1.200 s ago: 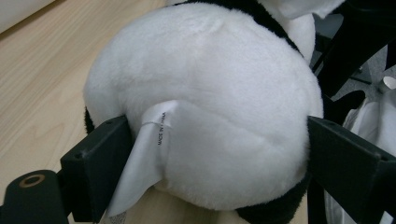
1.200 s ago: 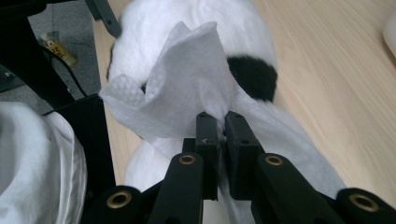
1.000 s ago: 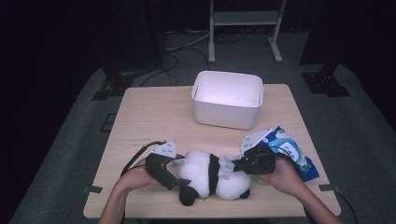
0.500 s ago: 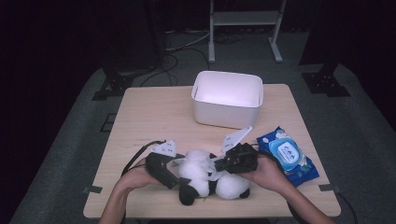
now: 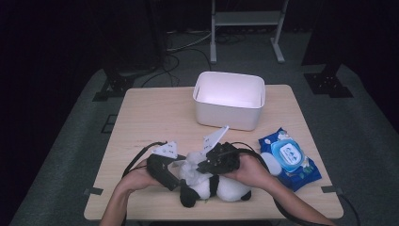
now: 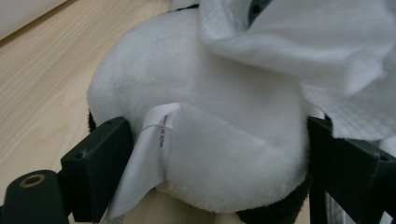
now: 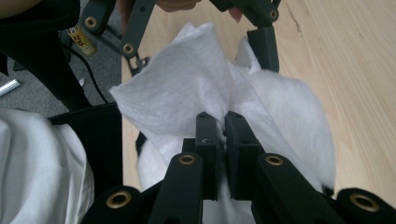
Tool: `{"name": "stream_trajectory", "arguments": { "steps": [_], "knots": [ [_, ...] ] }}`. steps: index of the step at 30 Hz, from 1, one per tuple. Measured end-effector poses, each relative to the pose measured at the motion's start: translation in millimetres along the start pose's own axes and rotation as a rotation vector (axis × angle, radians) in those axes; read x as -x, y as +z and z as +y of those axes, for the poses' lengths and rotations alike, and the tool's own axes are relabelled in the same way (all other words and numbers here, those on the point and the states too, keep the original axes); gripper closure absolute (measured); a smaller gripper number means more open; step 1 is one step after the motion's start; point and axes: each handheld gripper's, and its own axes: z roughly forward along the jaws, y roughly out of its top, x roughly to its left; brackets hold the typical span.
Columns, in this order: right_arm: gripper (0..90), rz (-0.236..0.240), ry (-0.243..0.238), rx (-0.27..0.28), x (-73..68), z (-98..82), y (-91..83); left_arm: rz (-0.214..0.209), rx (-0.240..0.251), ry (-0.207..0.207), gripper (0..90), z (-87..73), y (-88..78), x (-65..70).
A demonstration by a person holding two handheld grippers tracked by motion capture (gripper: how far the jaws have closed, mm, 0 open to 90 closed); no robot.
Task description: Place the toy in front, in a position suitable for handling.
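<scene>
Right tool [image 7: 222,122] pinched shut on limp, tearable wipe [image 7: 182,88]; left tool [image 6: 210,154] clamping squashy plush panda [image 6: 210,121] across body.

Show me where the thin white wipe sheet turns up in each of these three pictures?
High view: the white wipe sheet lies low centre, on the black-and-white plush panda, between both grippers.
Left gripper view: top right, draped over the panda.
Right gripper view: centre, pinched in the right gripper.
Shared landmark: the panda's white fur.
</scene>
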Motion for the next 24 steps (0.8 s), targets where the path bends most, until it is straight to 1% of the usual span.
{"name": "stream_trajectory", "arguments": {
  "steps": [4, 7, 8, 11, 13, 14, 16, 17, 20, 21, 23, 24],
  "knots": [
    [83.9, -0.012, 0.016, -0.002, -2.9, -13.2, -11.0, 0.002, 0.0, -0.001, 9.8, -0.1, -0.1, -0.4],
    [83.9, -0.025, 0.038, -0.006, -3.5, -28.5, -18.9, 0.002, -0.001, 0.0, 9.8, -0.1, -0.1, -0.7],
    [83.9, -0.032, 0.053, -0.005, -3.9, -35.3, -22.4, 0.003, 0.0, -0.002, 9.8, -0.1, 0.0, -0.6],
    [83.9, -0.049, 0.085, 0.007, -3.0, -51.5, -32.8, 0.003, 0.001, -0.003, 9.8, -0.3, 0.1, -0.6],
    [83.9, -0.059, 0.109, 0.032, -2.8, -61.8, -41.3, 0.003, 0.001, -0.003, 9.8, -0.4, 0.1, -0.6],
    [83.9, -0.065, 0.108, 0.038, -2.3, -65.7, -44.3, 0.003, 0.0, -0.004, 9.8, -0.4, 0.0, -0.6],
    [83.9, -0.084, 0.144, 0.05, -3.0, -77.1, -52.9, 0.002, 0.002, -0.005, 9.8, -0.7, 0.2, -0.6],
    [83.9, -0.091, 0.153, 0.053, -2.6, -82.7, -55.8, 0.002, 0.002, -0.005, 9.8, -0.8, 0.2, -0.6],
    [83.9, -0.103, 0.199, 0.071, -1.1, -100.3, -62.0, 0.002, 0.0, -0.005, 9.8, -0.7, 0.4, -0.5],
    [83.9, -0.108, 0.206, 0.073, -0.6, -104.7, -63.2, 0.002, 0.001, -0.006, 9.8, -0.6, 0.5, -0.4],
    [83.9, -0.112, 0.237, 0.091, 0.1, -116.9, -66.8, 0.002, 0.001, -0.007, 9.8, -0.6, 0.7, -0.4],
    [83.9, -0.116, 0.239, 0.095, 0.5, -120.7, -67.8, 0.002, 0.002, -0.008, 9.8, -0.7, 0.6, -0.6]
  ]
}}
